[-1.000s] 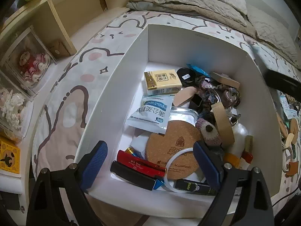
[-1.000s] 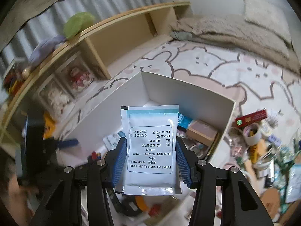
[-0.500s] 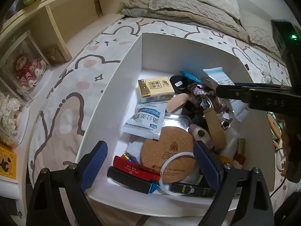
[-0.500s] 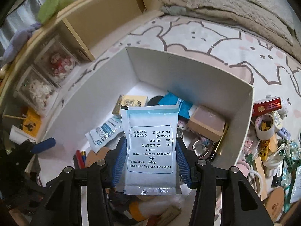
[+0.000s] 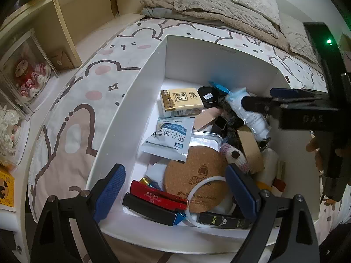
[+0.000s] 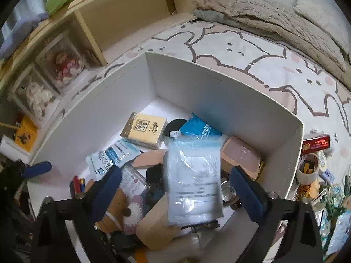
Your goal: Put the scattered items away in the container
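A white open box (image 5: 131, 100) (image 6: 98, 118) sits on the cartoon-print bedspread, with several small items piled inside. My right gripper (image 6: 175, 175) hangs over the box's right half with its jaws opening. A white-and-blue sachet (image 6: 193, 179) lies blurred between them, clear of both pads, on top of the pile. The left wrist view shows that gripper (image 5: 257, 97) reaching in from the right above the same sachet (image 5: 250, 114). My left gripper (image 5: 174, 171) stands open over the box's near edge, above a cork coaster (image 5: 195, 177), holding nothing.
Loose items lie on the bed right of the box: a red packet (image 6: 316, 143), a tape roll (image 6: 307, 171) and more packets. A wooden shelf (image 5: 65, 22) with clear display cases runs along the left. Folded blankets (image 5: 208, 6) lie beyond the box.
My right gripper came forward and down over the box, then spread its jaws and let go of the sachet, which now rests on the pile. The left gripper stayed put.
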The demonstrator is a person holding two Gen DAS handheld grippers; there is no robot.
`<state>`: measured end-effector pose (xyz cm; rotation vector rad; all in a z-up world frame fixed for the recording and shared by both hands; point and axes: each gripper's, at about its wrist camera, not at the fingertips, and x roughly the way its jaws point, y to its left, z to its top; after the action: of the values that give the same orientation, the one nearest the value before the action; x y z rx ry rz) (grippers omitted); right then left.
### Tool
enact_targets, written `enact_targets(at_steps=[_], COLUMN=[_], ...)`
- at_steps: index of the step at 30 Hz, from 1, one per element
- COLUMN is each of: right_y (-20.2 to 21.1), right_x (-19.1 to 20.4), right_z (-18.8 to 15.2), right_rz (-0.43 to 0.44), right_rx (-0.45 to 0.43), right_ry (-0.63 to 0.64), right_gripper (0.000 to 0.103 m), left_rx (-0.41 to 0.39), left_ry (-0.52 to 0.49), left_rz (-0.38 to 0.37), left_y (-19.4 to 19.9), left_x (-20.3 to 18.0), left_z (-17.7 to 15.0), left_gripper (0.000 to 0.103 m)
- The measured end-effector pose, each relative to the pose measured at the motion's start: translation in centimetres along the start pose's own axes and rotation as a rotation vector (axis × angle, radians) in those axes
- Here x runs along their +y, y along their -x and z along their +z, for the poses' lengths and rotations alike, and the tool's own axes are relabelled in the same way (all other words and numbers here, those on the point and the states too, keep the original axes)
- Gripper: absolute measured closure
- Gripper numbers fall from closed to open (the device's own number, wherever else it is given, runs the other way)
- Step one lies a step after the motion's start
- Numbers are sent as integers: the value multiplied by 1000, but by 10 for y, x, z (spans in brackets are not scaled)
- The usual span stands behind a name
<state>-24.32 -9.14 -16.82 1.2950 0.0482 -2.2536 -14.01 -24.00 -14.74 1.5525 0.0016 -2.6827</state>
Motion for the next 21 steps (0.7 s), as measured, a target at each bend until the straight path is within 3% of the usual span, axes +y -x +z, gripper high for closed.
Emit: enact_targets(at_steps=[8,13,21], right_y=[11,16,34], right_x=[-19,-26,-25], right_z=[1,-5,-12], right_rz=[21,77,135], right_rx=[-35,-66,-122], right_ry=[-89,-132,-93], right_gripper=[3,3,3], left_rx=[9,5,4], left_ry=[-9,-6,-1], left_rz=[6,8,4], left_y=[0,0,4], left_x=[-4,-5,-8], left_z=[0,1,4], left_gripper=[10,10,10])
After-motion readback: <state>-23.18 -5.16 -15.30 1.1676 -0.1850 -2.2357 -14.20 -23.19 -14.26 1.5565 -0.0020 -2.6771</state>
